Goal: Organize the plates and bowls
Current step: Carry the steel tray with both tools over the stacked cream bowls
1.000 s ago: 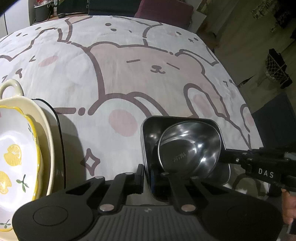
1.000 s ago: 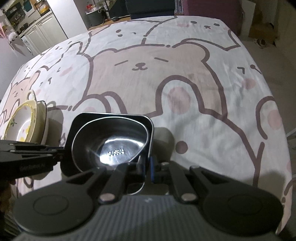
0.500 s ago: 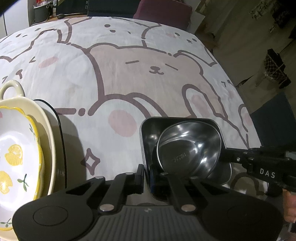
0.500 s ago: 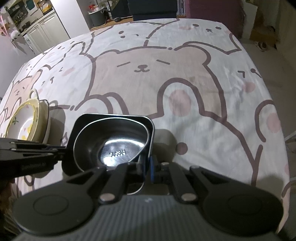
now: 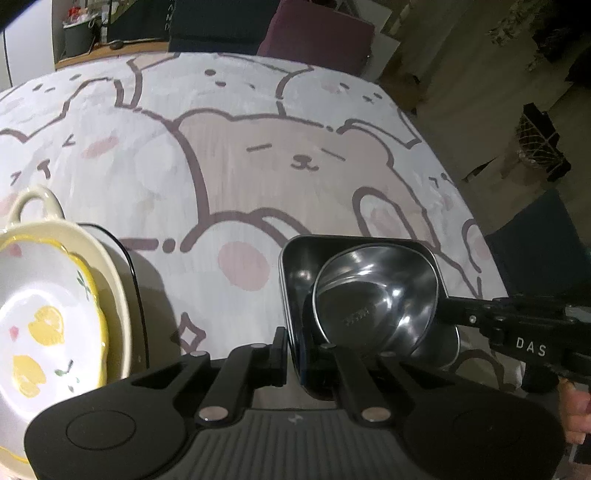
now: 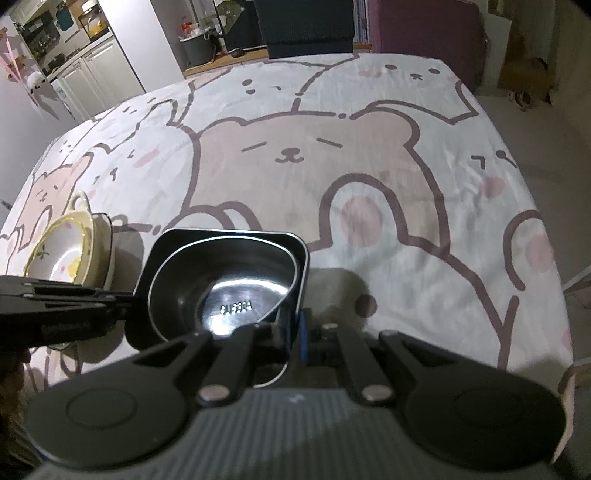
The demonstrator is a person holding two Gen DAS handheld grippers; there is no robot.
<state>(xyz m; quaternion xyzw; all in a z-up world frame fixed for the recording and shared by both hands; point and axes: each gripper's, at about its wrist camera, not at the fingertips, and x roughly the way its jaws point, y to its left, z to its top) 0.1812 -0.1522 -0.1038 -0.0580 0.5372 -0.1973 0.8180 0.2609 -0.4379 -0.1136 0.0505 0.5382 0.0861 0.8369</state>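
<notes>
A square steel tray (image 5: 295, 266) holds a round steel bowl (image 5: 373, 306), tilted inside it. My left gripper (image 5: 293, 347) is shut on the tray's left rim. My right gripper (image 5: 443, 310) comes in from the right and grips the tray's opposite rim. In the right wrist view the tray (image 6: 295, 247) and bowl (image 6: 229, 291) sit just ahead of my right gripper (image 6: 293, 336), with the left gripper (image 6: 125, 299) clamped on the far side. The tray is held above the cloth. A stack of a lemon-print plate (image 5: 40, 317) in a cream handled dish (image 5: 114, 280) stands at the left.
The table wears a white cloth with bear drawings (image 5: 288, 158). The stack of dishes also shows in the right wrist view (image 6: 70, 251). Beyond the far table edge are a dark red chair (image 5: 314, 33) and cabinets (image 6: 92, 74). Floor lies to the right.
Both grippers and the steel tray with the bowl have risen a little; the view shows more of the far table edge. Grips are unchanged.
</notes>
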